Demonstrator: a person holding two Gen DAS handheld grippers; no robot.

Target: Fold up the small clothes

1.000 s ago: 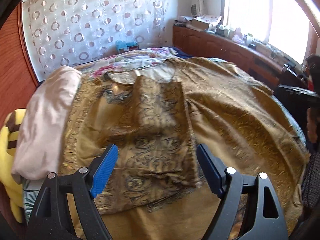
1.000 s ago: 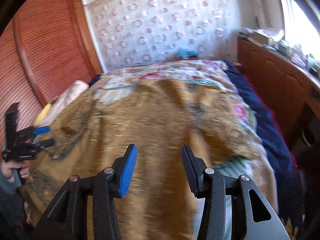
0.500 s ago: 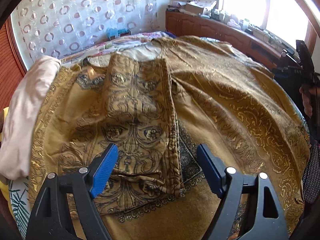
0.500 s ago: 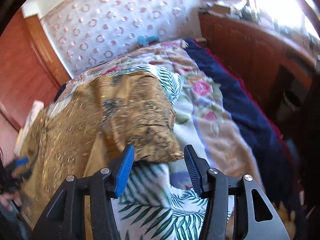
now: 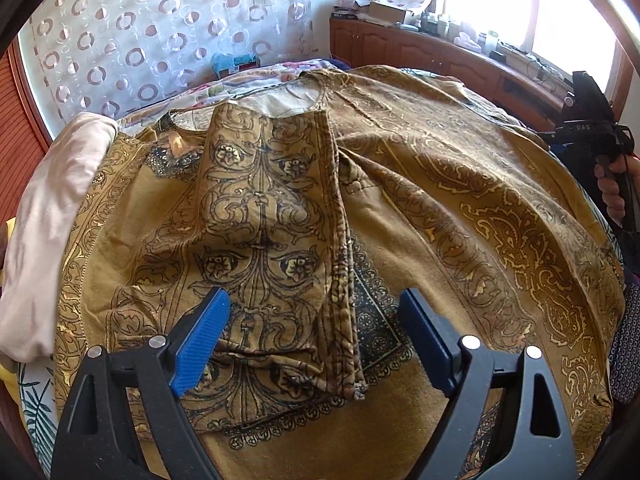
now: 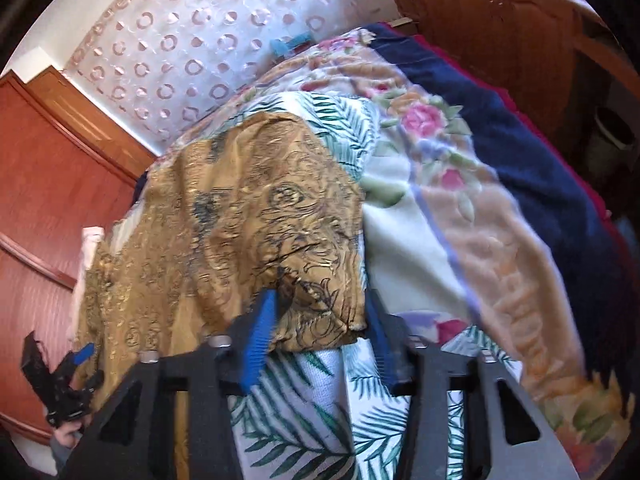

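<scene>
Golden printed garment [image 5: 400, 208] lies spread on the bed [image 6: 420, 208], one sleeve folded in. My right hand-held gripper [image 6: 316, 344] has just been closing around the other sleeve's cuff [image 6: 320, 304]; left hand-held gripper [image 5: 316, 336] hovers wide. I should pinch firmly, then carry it across flat.

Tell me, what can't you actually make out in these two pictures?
- Right wrist view: whether the right gripper pads press the golden garment corner; motion blur hides it.
- Left wrist view: the garment's near hem, cut off by the left gripper frame.
- Left wrist view: items on the window ledge, too small and washed out by glare.
</scene>
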